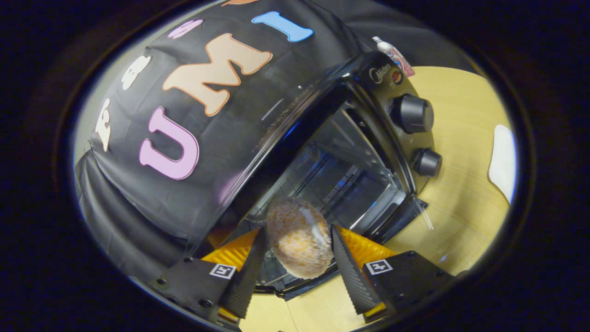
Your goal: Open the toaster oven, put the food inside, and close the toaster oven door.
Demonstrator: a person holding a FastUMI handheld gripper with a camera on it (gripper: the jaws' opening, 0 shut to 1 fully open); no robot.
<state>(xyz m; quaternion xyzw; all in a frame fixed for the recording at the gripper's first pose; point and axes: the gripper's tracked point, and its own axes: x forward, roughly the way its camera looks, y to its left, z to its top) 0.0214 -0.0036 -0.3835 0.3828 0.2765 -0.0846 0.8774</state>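
Observation:
The black toaster oven (368,92) appears tilted in my rolled view, with its door (402,216) folded down and the cavity open. A wire rack (339,180) shows inside. My gripper (297,230) is shut on the food (299,237), a round, sugar-coated, doughnut-like piece squeezed between both fingers. The food hangs over the lowered door, right at the mouth of the cavity and in front of the rack.
Two dark knobs (415,113) (427,161) stick out of the oven's control panel beside the opening. The oven stands on a light wooden table (461,138). A white flat object (502,161) lies on the table past the knobs. A small tube (392,53) rests behind the oven.

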